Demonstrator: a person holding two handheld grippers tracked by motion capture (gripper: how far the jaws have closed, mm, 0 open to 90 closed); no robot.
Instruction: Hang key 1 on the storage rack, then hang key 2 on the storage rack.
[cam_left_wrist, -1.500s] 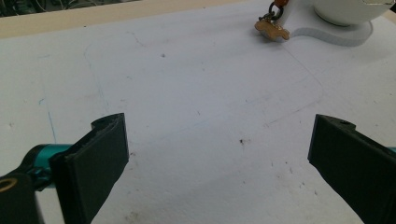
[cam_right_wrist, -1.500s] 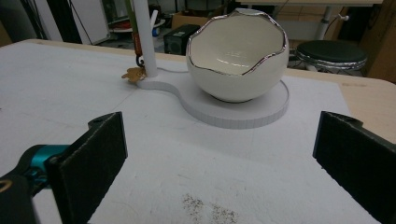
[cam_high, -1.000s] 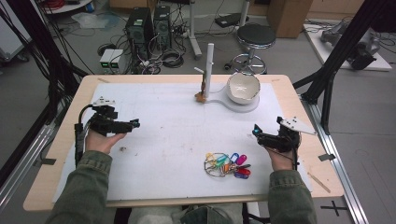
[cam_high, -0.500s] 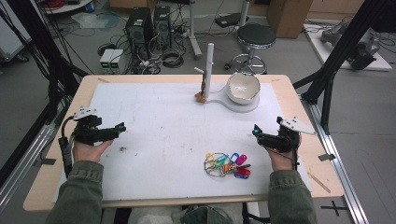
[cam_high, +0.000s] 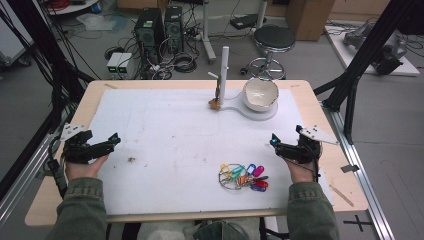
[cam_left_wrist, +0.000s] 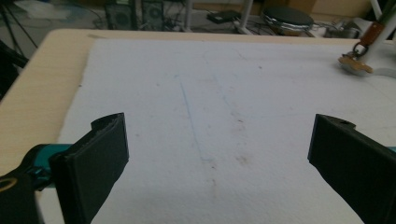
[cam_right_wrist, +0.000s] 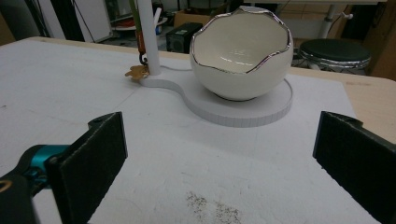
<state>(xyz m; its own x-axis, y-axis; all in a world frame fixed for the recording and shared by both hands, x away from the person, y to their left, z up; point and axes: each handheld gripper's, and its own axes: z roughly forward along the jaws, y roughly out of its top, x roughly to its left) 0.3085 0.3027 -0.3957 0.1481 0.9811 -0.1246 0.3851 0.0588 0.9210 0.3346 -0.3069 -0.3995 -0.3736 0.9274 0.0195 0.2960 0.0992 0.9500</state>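
My left gripper (cam_high: 114, 140) hovers open over the left edge of the white mat (cam_high: 175, 145), nothing between its wide-set jaws (cam_left_wrist: 217, 158). At the mat's right edge my right gripper (cam_high: 274, 141) is open too and empty (cam_right_wrist: 219, 158). It faces a white egg-shaped bowl (cam_right_wrist: 243, 51) with a silver jagged rim. The bowl (cam_high: 260, 94) sits on a white stand base (cam_high: 235, 107) with an upright post (cam_high: 224, 70). A brown fob (cam_high: 216, 103) hangs at the post's foot. A ring of coloured key tags (cam_high: 244, 175) lies on the mat near my right hand.
The wooden table (cam_high: 95, 97) borders the mat on all sides. Dark specks (cam_high: 132, 160) mark the mat near my left hand. Behind the table stand a stool (cam_high: 274, 40), computer towers (cam_high: 160, 27) and cables; black frame posts (cam_high: 360, 65) rise at both sides.
My left gripper has drawn back to the left and toward the person, from over the mat to its left edge. The right gripper has stayed put.
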